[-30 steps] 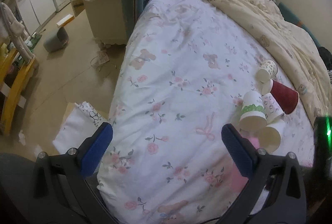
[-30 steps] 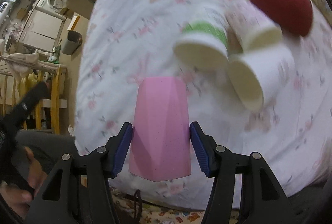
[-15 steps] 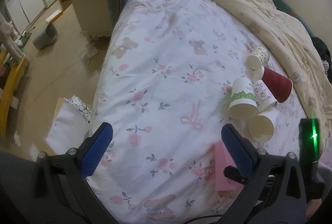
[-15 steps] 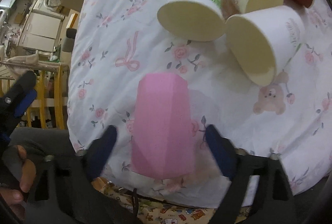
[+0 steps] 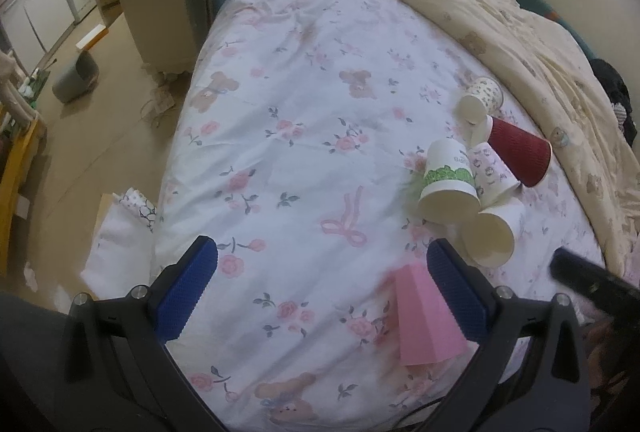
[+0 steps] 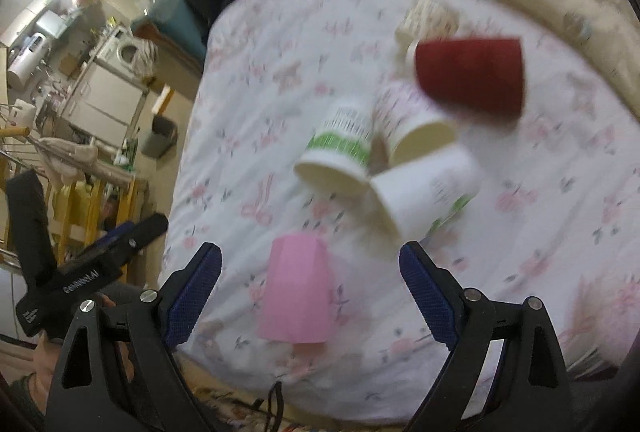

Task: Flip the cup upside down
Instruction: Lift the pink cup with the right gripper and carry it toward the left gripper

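Note:
A pink faceted cup [image 6: 296, 292] stands upside down, wide rim down, on the floral bedsheet [image 6: 256, 79] near the bed's front edge. It also shows in the left wrist view [image 5: 424, 316], partly behind my left gripper's right finger. My right gripper [image 6: 310, 288] is open and empty, jaws wide on either side of the cup, not touching it. My left gripper [image 5: 320, 292] is open and empty, above the sheet to the left of the cup.
Several paper cups lie on their sides beyond the pink one: a green-banded cup [image 5: 448, 187], a plain white cup [image 5: 492, 236], a patterned cup [image 5: 492, 171], a red cup [image 5: 520, 151]. A cream duvet [image 5: 500, 15] lies at the right. The floor [image 5: 100, 79] drops off left.
My right gripper opened, let go of the pink cup on the sheet and drew back and up. The left gripper shifted slightly; the view now looks further over the bed.

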`<action>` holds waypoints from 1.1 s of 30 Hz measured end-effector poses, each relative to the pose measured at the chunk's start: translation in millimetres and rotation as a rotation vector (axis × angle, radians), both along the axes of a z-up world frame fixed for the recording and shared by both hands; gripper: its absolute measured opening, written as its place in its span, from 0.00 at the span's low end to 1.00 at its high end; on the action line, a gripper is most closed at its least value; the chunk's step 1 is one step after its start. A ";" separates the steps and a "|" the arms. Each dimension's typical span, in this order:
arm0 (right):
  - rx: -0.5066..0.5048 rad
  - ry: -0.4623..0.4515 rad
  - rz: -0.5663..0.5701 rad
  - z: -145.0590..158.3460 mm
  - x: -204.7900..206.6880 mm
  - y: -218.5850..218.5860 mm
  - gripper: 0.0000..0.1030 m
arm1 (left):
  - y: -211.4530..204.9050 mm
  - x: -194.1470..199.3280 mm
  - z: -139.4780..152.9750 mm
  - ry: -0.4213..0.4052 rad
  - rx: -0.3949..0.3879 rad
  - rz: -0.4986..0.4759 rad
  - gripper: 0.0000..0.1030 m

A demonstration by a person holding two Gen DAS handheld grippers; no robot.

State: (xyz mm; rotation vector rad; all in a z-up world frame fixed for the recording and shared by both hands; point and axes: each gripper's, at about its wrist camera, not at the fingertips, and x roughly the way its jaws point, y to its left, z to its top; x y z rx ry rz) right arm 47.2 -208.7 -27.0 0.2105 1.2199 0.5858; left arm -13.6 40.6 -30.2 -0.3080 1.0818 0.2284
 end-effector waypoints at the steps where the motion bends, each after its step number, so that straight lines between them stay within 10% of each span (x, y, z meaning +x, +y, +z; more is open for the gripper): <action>1: 0.003 -0.019 -0.008 1.7 -0.9 -4.9 0.90 | -1.1 0.5 -0.7 0.002 0.003 -0.004 1.00; 18: -0.016 -0.051 -0.145 -18.8 9.4 -35.4 0.91 | -18.6 10.4 -10.7 0.043 0.002 -0.054 1.00; 33: 0.129 0.043 -0.269 -23.1 21.8 -67.3 0.93 | -79.5 39.8 -58.2 0.296 -0.162 -0.156 0.97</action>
